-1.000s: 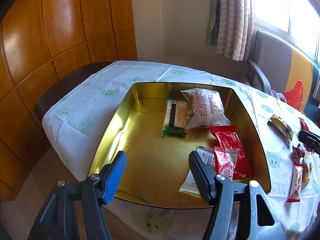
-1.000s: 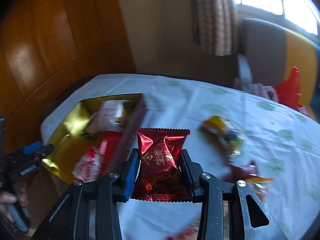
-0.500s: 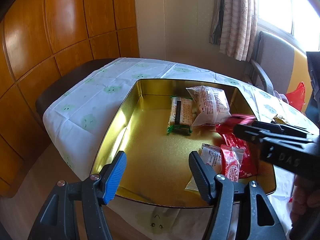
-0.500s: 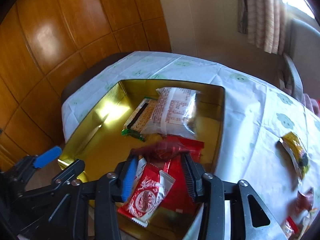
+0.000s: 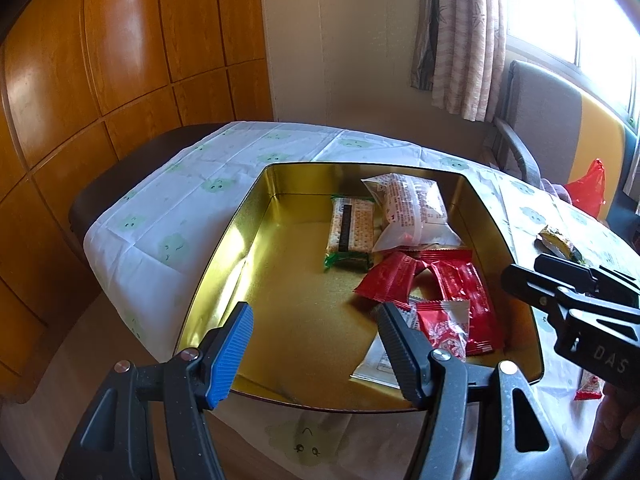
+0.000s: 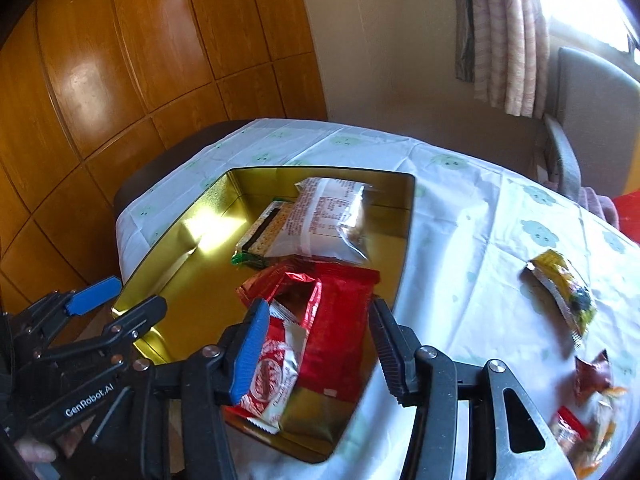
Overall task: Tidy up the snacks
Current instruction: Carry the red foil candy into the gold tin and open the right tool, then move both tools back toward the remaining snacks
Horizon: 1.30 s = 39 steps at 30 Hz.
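Snacks lie together inside the gold tin [image 5: 224, 248]: a red packet [image 5: 390, 278] rests loose near its middle, beside the cracker pack [image 5: 352, 232] and clear bag [image 5: 412, 210]. Above the tin, the right gripper [image 6: 316, 346] has just been opening, jaws apart and holding nothing. At the tin's near rim, the left gripper [image 5: 314, 344] hangs wide and empty.
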Available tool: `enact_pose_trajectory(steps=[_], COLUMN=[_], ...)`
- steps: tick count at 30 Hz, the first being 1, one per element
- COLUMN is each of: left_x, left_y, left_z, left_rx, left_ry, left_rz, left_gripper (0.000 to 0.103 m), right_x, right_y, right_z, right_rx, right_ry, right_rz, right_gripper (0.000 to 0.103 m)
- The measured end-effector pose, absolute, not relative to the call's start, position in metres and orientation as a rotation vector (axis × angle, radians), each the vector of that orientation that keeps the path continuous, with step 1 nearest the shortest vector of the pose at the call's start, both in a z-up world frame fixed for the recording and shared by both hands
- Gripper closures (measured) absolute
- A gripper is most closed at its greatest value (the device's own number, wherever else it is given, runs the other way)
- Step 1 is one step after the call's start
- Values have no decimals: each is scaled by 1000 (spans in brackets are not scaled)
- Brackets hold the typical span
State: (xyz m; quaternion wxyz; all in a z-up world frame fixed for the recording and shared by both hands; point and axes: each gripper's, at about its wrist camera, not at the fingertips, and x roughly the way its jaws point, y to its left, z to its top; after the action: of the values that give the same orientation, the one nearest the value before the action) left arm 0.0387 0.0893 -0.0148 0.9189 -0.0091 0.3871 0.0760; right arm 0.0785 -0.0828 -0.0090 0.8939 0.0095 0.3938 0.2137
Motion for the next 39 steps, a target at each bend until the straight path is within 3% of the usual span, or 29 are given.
enact_pose_trajectory(steps=[28,39], left_x=[31,34], left_y=[65,36], left_z=[-5,3], left_rx=[40,90], left_ry=[772,758], left_rz=[98,0], left_gripper=[37,37], right_x=[43,22], right_y=[-148,-214], right_z=[7,6], right_rx=[63,102], right_ry=[743,735], right_rz=[293,131], right_gripper=[48,45])
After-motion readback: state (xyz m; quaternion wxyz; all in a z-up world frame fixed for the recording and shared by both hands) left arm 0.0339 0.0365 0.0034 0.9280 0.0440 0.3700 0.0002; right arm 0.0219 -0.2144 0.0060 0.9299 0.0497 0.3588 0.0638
